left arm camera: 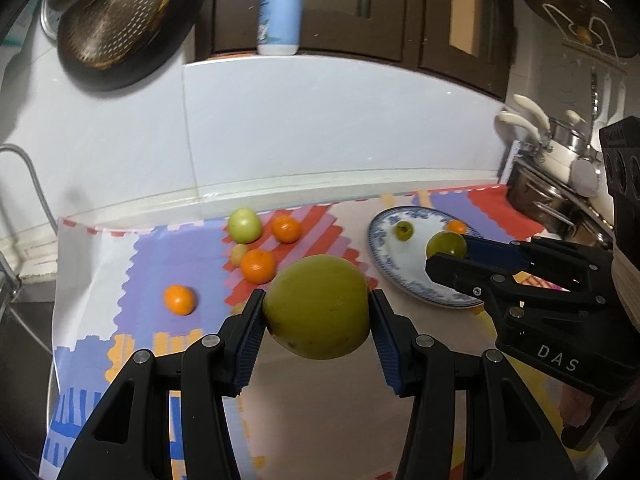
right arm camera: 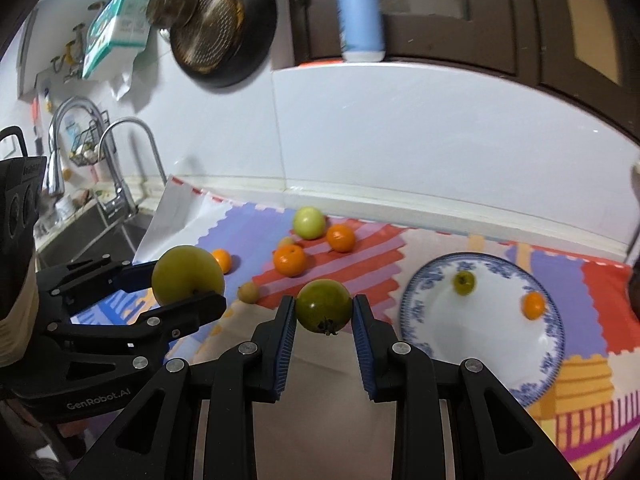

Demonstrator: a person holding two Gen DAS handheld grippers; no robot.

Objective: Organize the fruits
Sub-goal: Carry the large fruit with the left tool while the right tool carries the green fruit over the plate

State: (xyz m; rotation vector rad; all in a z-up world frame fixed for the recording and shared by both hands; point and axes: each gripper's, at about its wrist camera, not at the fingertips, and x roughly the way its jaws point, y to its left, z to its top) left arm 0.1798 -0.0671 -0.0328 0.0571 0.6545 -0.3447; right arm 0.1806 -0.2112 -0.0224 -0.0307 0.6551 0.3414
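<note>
Low centre of the left wrist view: left gripper (left arm camera: 317, 312) clamped on a large yellow-green fruit (left arm camera: 318, 306), blue pads pressing both sides, fruit lifted clear of the patterned mat (left arm camera: 152, 264). Low centre of the right wrist view: right gripper (right arm camera: 324, 310) closed tight on a small dark green tomato (right arm camera: 324, 306), stem end down, also off the mat. Further back, right of centre: blue-rimmed plate (right arm camera: 420, 292) holding a small green fruit (right arm camera: 464, 283) and a small orange (right arm camera: 534, 305), well apart. Middle of the mat: three oranges (right arm camera: 290, 260), one pale green fruit (right arm camera: 308, 222), one small yellowish fruit (right arm camera: 248, 292). Far back, upper centre: white-and-blue bottle (right arm camera: 360, 20) on the ledge; upper left, dark pan (right arm camera: 224, 24) on the wall
</note>
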